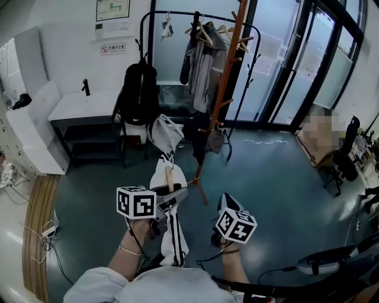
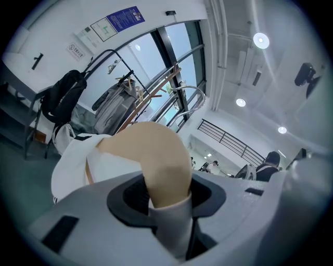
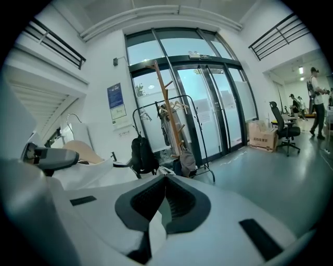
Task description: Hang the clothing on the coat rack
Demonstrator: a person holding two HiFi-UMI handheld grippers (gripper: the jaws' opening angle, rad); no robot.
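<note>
Head view: The left tongs, lower centre of the frame, are clamped on a wooden hanger. The white garment on that hanger, trimmed with dark stripes, hangs down from it towards the bottom edge. The right tongs are just right of centre, apart from the garment. The wooden coat rack rises at upper centre, well apart from both tongs. A black clothes rail behind it carries a grey jacket. A black backpack is left of the rail, beside a white table at upper left.

Left gripper view: The left tongs are closed on the hanger. White cloth is caught under the wood between the jaws. The rest of the garment spreads to the left of centre. The coat rack and the backpack lie beyond, in the upper left.

Right gripper view: The right tongs have their pads together at the tips. The hanger and the garment appear at the left edge, clear of these jaws. The coat rack stands at centre before glass doors, with the backpack to its left.
</note>
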